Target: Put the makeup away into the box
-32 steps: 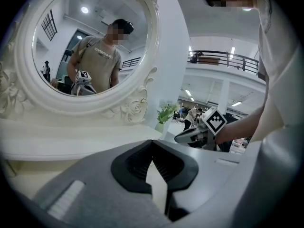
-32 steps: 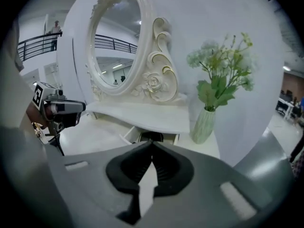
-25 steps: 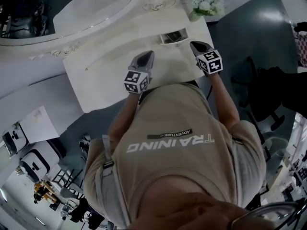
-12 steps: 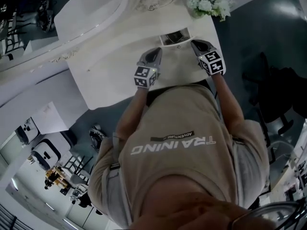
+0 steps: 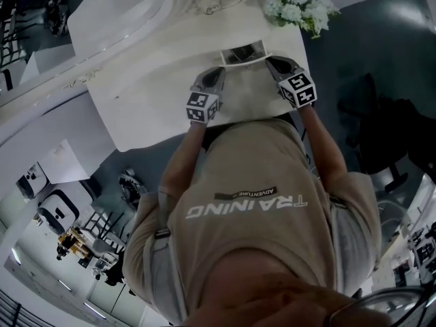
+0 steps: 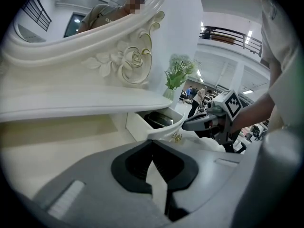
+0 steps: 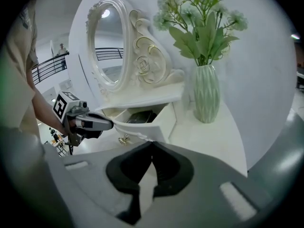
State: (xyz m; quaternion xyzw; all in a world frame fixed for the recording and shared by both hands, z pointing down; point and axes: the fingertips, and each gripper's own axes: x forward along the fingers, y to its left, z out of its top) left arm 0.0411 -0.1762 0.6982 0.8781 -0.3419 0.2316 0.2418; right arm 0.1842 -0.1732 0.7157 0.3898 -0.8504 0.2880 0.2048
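Flanking one open drawer [image 5: 245, 52], two grippers [image 5: 212, 73] [image 5: 276, 62]

Dressing table [image 5: 150, 104]: mirror [image 5: 116, 12] at back, left-centre, w/ shelf [image 6: 71, 106] running under it.
Vase of flowers [image 5: 300, 5]: on tabletop, far right corner, beside mirror frame.
Drawer [image 6: 135, 126]: pulled out below shelf, betw. mirror base & vase; case [image 6: 159, 119] inside; knob [image 6: 176, 137] on front.
Left gripper [image 5: 215, 73]: over tabletop, just left of drawer front.
Right gripper [image 5: 272, 63]: just right of drawer front, nr vase side.
Person: at near edge, arms out over table.
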